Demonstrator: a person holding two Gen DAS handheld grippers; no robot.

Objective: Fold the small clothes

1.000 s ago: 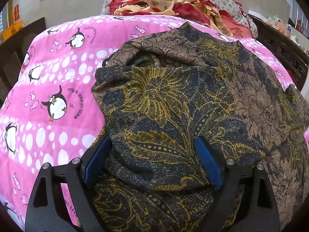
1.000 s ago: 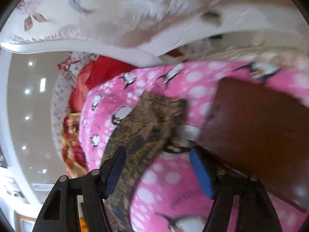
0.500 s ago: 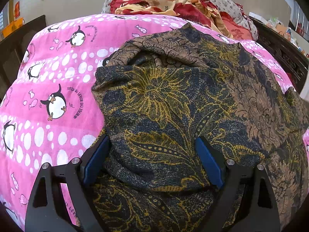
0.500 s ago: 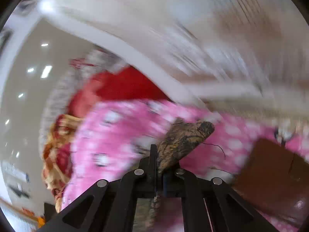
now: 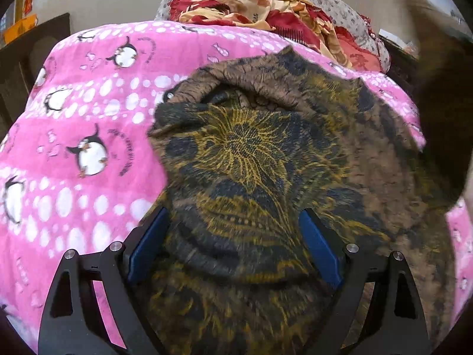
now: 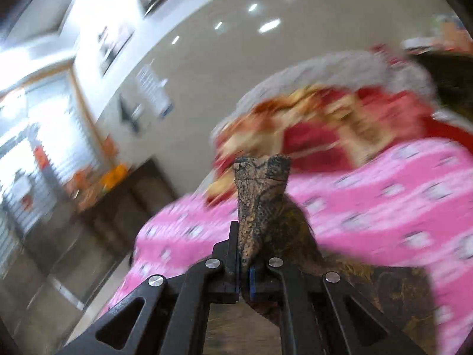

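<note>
Dark floral garment (image 5: pixel 266 177) lies bunched on pink penguin blanket (image 5: pixel 88 148). One corner (image 6: pixel 260 189) pinched up off blanket in right gripper (image 6: pixel 244 278), jaws clamped together on cloth. Left gripper (image 5: pixel 233 245) jaws wide apart, straddling thick fold of garment; contact with pads unclear. Red-and-cream bedding (image 5: pixel 266 9) heaped beyond blanket. Right view blurred.

The right gripper (image 6: pixel 244 269) pinches a corner of the brown floral garment (image 6: pixel 263 195) between closed jaws, the cloth standing up past the fingertips and trailing down to the right. Behind it lies a pink penguin-print blanket (image 6: pixel 384 207), blurred, with a red and cream bundle of bedding (image 6: pixel 319 124) beyond, against a pale wall (image 6: pixel 207 68)
</note>
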